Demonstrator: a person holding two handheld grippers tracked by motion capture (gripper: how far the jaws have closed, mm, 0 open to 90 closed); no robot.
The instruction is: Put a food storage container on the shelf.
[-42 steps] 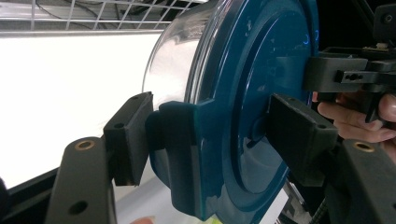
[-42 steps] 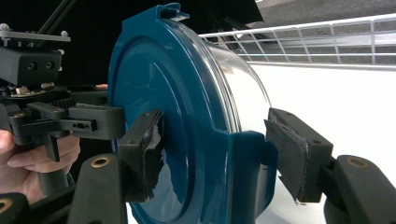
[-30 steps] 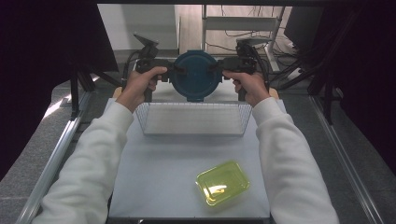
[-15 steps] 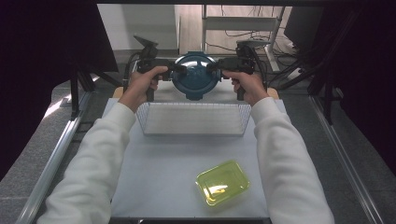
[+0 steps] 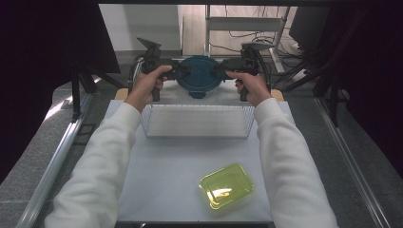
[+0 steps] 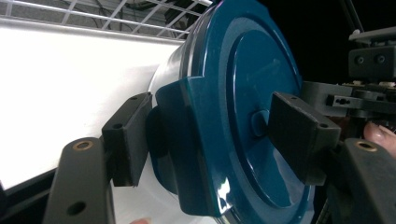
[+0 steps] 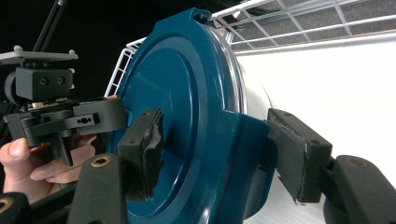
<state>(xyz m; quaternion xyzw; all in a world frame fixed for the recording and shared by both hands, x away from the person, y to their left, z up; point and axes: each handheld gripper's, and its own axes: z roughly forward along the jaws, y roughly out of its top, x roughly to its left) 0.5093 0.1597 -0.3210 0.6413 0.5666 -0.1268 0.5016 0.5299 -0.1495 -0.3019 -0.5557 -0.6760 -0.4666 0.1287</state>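
One round dark-teal plastic container with a clip-on lid [image 5: 198, 75], held up on edge at the far end of the white surface [image 5: 166, 180], just beyond the wire basket. Two grippers on it, one per side. Left gripper [image 5: 177, 71]: jaws closed on the container's left locking tab; in the left gripper view [image 6: 205, 135] one pad sits behind the tab, the other presses the lid face near its centre. Right gripper [image 5: 219, 70]: jaws clamped on the opposite tab; the right gripper view [image 7: 219, 149] shows one pad on the lid face and one against the tab's outer side. Two hands, both in white sleeves, left hand [image 5: 147, 85] and right hand [image 5: 251, 87] wrapped around the gripper handles. One white wire basket [image 5: 197, 135], rectangular, shallow, lying across the middle of the surface; whether the container touches its far rim I cannot tell. One translucent yellow-green rectangular plastic lid or tray [image 5: 226, 185], lying flat near the front right of the surface, well apart from the basket. Cables and a metal frame show on the floor beyond.
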